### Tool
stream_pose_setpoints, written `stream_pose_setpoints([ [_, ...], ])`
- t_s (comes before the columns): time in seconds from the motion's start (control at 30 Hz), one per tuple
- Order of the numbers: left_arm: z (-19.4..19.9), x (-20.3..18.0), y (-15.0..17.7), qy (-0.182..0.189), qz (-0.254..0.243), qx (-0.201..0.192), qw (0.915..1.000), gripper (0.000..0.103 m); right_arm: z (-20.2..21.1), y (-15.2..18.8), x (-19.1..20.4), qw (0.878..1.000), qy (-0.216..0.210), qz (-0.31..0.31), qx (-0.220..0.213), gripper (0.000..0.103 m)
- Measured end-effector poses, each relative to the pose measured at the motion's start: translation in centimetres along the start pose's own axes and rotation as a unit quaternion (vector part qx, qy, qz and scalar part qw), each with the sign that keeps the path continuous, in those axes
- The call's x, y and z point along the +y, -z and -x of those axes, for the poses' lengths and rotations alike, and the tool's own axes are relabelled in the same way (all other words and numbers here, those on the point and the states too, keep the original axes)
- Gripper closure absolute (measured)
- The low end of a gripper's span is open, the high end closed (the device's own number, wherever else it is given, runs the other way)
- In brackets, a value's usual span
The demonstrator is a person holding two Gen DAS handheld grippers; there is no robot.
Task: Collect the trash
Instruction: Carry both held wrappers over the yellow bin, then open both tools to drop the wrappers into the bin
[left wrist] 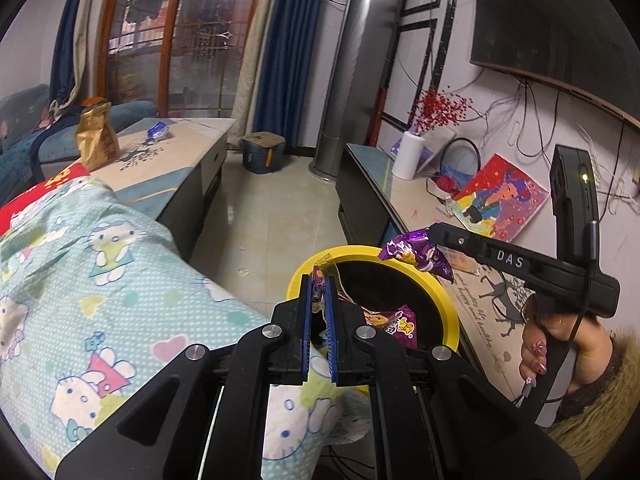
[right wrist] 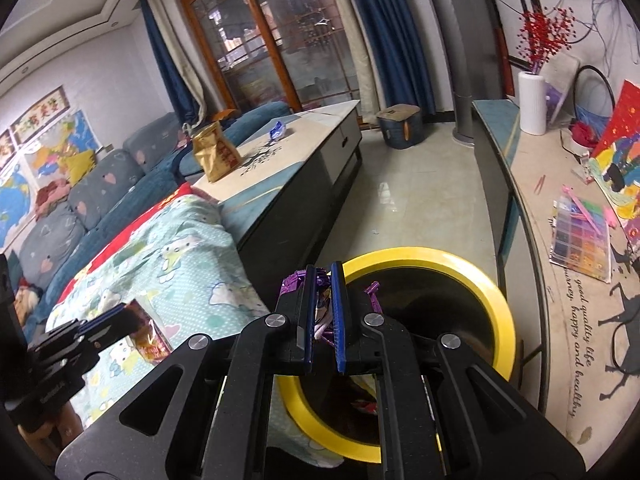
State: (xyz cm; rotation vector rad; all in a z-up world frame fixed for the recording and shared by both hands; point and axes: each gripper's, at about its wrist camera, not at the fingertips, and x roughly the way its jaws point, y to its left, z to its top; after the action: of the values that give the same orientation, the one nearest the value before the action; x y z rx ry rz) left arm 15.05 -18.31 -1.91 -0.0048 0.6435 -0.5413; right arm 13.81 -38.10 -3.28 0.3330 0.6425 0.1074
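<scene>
On the far left, a gold snack bag (left wrist: 97, 136) standing upright on the coffee table (left wrist: 192, 152), with a small blue wrapper (left wrist: 158, 131) lying apart from it on the same top. Nearer, a cartoon-print blanket (left wrist: 100, 280) spread beside the table. In the middle, the left gripper (left wrist: 319, 312) with jaws closed on a crumpled clear-and-orange wrapper (left wrist: 322, 266), held over the near rim of the yellow-rimmed bin (left wrist: 448, 304). Inside the bin, a purple packet (left wrist: 394, 322) already lying. Further right, the right gripper (right wrist: 320, 312) with jaws pinched on a purple wrapper (right wrist: 294, 284), held above the bin rim too. On the far right, a low cabinet (left wrist: 362, 176) along the wall with a white vase (left wrist: 408, 155) and a colourful painting (left wrist: 502, 200) on it.
</scene>
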Motion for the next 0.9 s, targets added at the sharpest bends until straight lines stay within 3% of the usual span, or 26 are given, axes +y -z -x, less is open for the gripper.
stream_pose_setpoints([
  [0.77, -7.3, -4.3, 0.5, 0.04, -0.034, 0.043, 0.9977, 0.096, -2.1, -1.7, -3.9, 0.999, 0.022, -0.032, 0.017, 0.097],
  [0.83, -8.0, -4.3, 0.5, 0.056, -0.029, 0.046, 0.9969, 0.092, -2.2, -1.7, -4.2, 0.999, 0.025, -0.039, 0.018, 0.092],
  [0.87, -8.3, -4.3, 0.5, 0.067, -0.024, 0.05, 0.9962, 0.081, -2.2, -1.6, -4.4, 0.999, 0.026, -0.044, 0.018, 0.089],
  [0.9, -8.5, -4.4, 0.5, 0.069, -0.023, 0.052, 0.996, 0.064, -2.1, -1.5, -4.6, 0.998, 0.028, -0.048, 0.018, 0.082],
])
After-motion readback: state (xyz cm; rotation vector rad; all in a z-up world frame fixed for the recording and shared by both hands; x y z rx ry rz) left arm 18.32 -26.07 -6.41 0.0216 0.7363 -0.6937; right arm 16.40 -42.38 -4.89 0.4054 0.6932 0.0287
